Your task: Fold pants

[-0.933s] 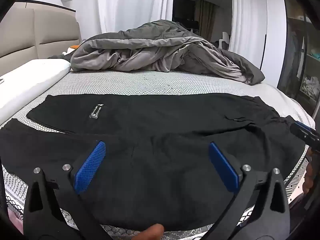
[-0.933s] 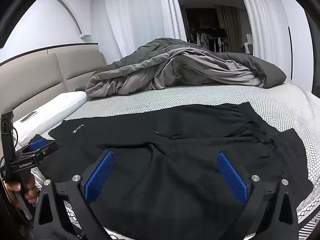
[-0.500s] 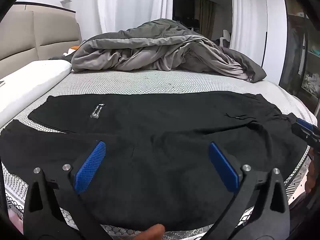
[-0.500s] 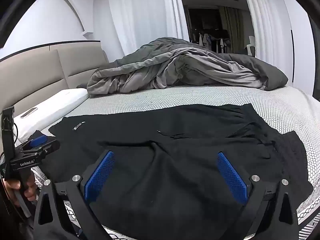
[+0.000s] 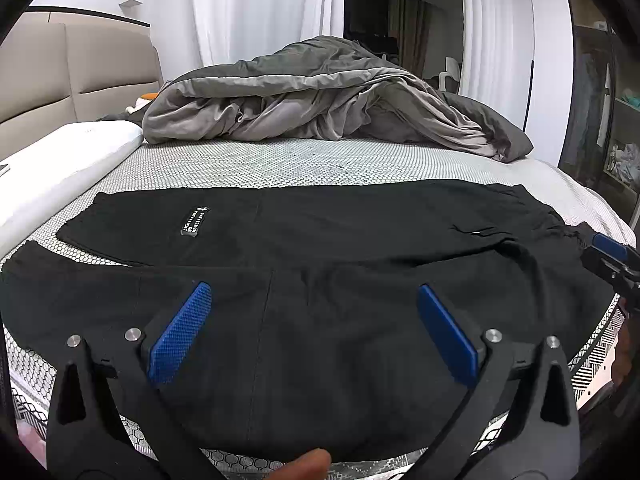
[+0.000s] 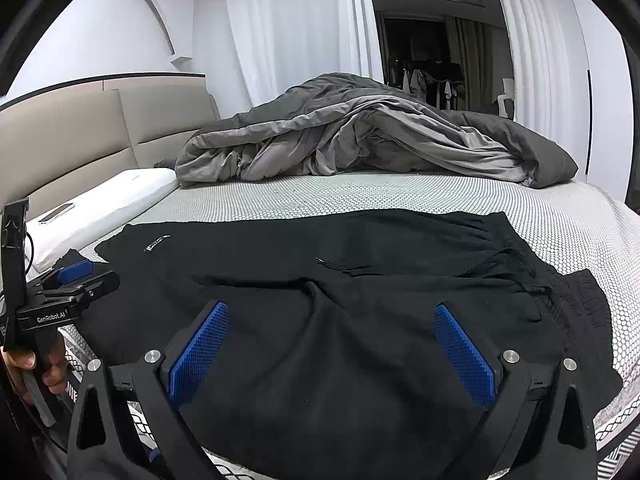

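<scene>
From the left wrist view, the black pants (image 5: 320,280) lie flat on the bed (image 5: 300,164), long axis left to right, cuffs at left; the left gripper (image 5: 310,328) hovers with jaws apart. From the right wrist view, the waistband (image 6: 520,264) is at right, the right gripper (image 6: 332,344) also spread wide. The cloth looks soft, light; I would pinch an edge

We see a bed (image 5: 304,164) covered in a white sheet with a small hexagon print. Black pants (image 5: 320,264) lie spread flat across its near side, legs toward the headboard (image 6: 80,132), waistband at the right. A rumpled grey duvet (image 5: 328,104) is heaped along the far side. A white pillow (image 6: 108,204) lies by the headboard, with a phone (image 6: 56,213) on it.
</scene>
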Demonstrator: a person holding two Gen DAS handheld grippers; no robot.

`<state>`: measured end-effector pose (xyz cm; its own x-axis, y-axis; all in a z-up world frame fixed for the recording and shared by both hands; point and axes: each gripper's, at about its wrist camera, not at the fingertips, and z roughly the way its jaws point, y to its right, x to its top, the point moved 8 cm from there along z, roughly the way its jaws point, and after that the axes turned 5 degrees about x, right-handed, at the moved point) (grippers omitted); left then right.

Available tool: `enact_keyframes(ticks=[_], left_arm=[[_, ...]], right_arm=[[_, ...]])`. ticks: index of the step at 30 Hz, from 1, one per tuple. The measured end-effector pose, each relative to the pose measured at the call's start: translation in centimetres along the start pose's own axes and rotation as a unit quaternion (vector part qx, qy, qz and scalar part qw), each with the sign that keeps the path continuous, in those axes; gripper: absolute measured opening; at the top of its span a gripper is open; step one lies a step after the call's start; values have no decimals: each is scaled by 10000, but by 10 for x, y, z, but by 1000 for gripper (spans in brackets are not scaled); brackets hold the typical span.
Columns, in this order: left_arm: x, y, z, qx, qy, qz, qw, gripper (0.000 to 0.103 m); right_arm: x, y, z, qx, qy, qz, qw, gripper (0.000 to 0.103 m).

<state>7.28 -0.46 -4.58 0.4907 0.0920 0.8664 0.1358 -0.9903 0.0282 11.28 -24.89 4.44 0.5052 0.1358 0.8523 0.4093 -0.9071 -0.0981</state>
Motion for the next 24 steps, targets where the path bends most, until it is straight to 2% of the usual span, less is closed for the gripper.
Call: enact_keyframes(ticks=[24], left_arm=[[0,2,0,21,-6,25,10000,102]], right_arm=[[0,-2,-1,-14,4,-17,10000,103]])
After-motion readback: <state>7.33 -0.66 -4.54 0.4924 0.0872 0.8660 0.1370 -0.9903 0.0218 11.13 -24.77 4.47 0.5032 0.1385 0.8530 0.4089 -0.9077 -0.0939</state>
